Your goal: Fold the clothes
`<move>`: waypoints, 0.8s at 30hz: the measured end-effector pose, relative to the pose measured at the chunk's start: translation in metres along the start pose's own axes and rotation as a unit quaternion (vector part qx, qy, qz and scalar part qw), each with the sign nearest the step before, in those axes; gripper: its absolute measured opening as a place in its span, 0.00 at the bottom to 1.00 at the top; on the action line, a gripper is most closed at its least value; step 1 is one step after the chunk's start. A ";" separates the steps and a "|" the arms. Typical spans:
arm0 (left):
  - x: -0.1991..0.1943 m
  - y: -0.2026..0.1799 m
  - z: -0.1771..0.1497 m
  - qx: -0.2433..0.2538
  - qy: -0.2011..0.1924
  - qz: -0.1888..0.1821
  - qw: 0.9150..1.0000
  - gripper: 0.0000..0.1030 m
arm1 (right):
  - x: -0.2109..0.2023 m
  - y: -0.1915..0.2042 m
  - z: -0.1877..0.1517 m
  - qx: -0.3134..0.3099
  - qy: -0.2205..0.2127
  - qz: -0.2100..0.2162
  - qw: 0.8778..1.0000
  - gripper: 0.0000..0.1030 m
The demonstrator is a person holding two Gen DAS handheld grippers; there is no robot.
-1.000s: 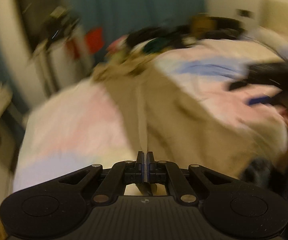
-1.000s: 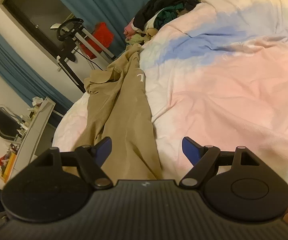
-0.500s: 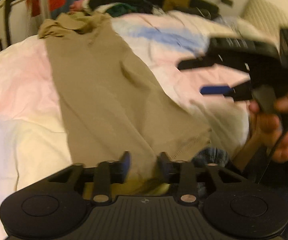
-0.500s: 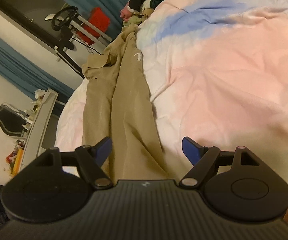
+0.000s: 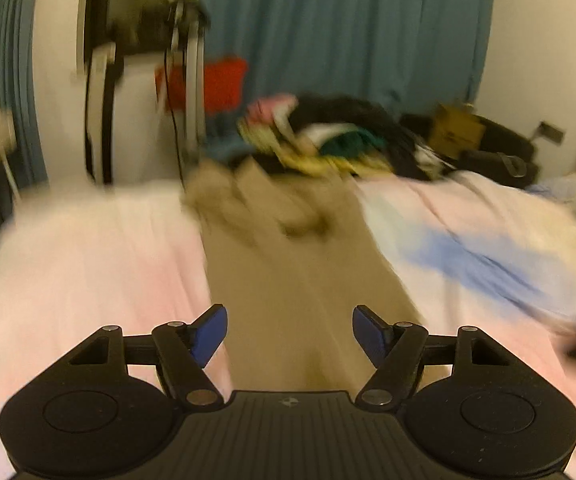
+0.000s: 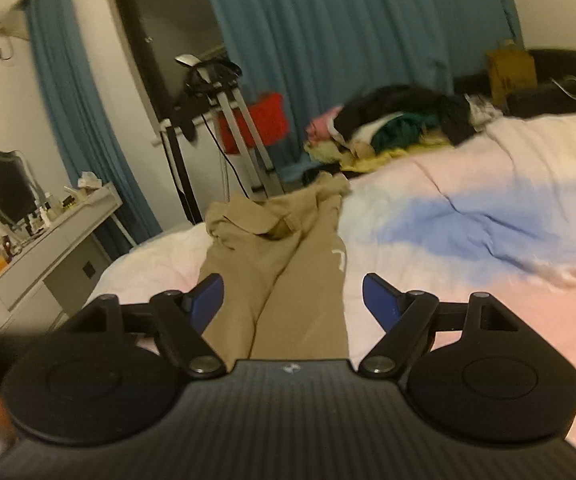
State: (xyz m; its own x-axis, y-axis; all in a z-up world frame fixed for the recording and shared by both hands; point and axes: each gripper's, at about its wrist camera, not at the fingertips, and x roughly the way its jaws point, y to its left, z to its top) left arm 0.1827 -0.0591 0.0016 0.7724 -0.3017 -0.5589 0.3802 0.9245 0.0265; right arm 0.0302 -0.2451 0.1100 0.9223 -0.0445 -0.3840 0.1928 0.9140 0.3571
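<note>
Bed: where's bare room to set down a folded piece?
Free: pink bedspread right of the khaki trousers, below the blue patch; a narrower strip left of the trousers. Crowded: clothes pile at the far edge.

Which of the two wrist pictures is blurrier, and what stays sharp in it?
Left wrist view: heavy motion smear over the tan trousers and clothes pile; only the left gripper is crisp. Right wrist view: much sharper, mild softness, warm dim light, fisheye-bent curtains.
</note>
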 end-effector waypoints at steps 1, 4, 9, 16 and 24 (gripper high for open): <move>0.019 -0.003 0.011 0.029 -0.015 0.022 0.999 0.69 | 0.006 -0.004 -0.005 0.003 0.007 0.002 1.000 0.76; 0.074 -0.011 0.036 0.103 -0.040 0.074 0.991 0.69 | 0.029 -0.012 -0.019 -0.012 0.037 -0.020 0.999 0.76; 0.157 -0.011 0.051 0.174 0.005 0.091 0.981 0.60 | 0.064 -0.034 -0.025 0.010 0.054 -0.052 0.997 0.76; 0.220 -0.016 0.036 0.311 0.053 0.076 0.946 0.35 | 0.101 -0.058 -0.040 0.080 0.101 -0.058 0.990 0.76; 0.239 -0.040 0.055 0.321 0.019 0.070 0.944 0.35 | 0.107 -0.059 -0.049 0.110 0.123 -0.044 0.985 0.76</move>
State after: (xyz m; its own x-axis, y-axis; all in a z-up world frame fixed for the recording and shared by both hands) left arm 0.3805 -0.1809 -0.0877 0.8242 -0.1675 -0.5410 0.5147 0.6201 0.5921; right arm 0.1009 -0.2837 0.0065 0.7945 0.0048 -0.6073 0.3608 0.8006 0.4784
